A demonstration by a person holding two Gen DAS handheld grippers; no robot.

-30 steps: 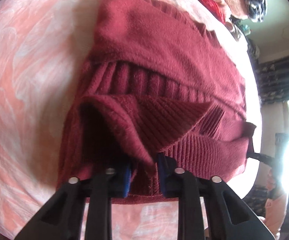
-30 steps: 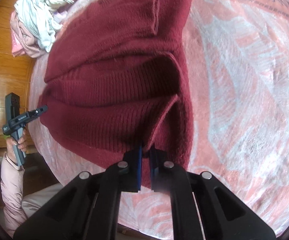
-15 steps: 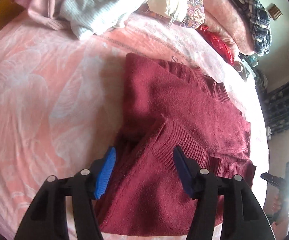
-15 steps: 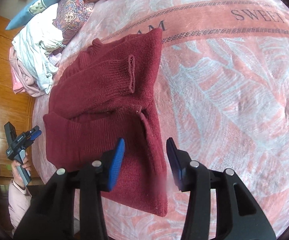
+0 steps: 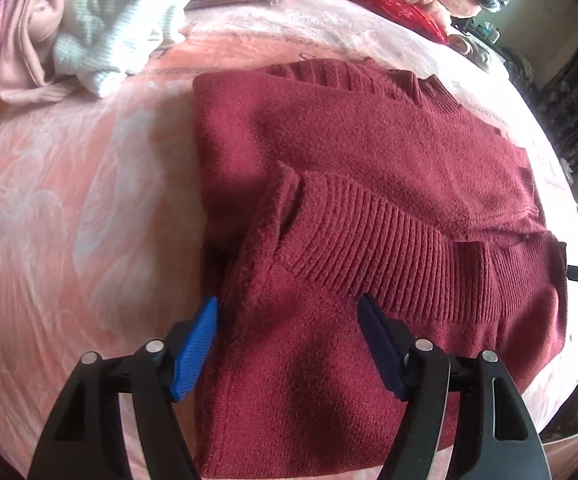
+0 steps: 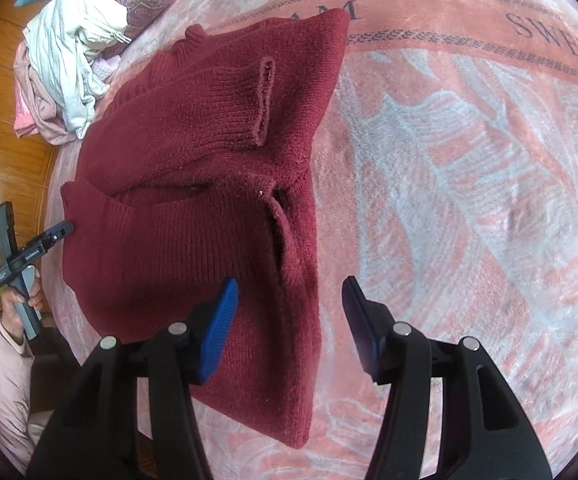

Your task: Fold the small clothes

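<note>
sweater: dark red ribbed knit sweater (image 5: 369, 184) lies hem-over-chest on the pink blanket-covered bed (image 6: 469, 160), fold landed
tongs: left tongs (image 5: 289, 344) and right tongs (image 6: 289, 320) both spread wide, holding nothing

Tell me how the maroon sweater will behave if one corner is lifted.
The maroon knit sweater will probably droop and unfold, since its folded layers lie loose. The fuzzy thick knit should grip the fingers well. It likely drags on the plush blanket.

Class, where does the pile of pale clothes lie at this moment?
The pile of pale clothes lies at the upper left in both views, on the pink blanket, beyond the folded red sweater.
</note>
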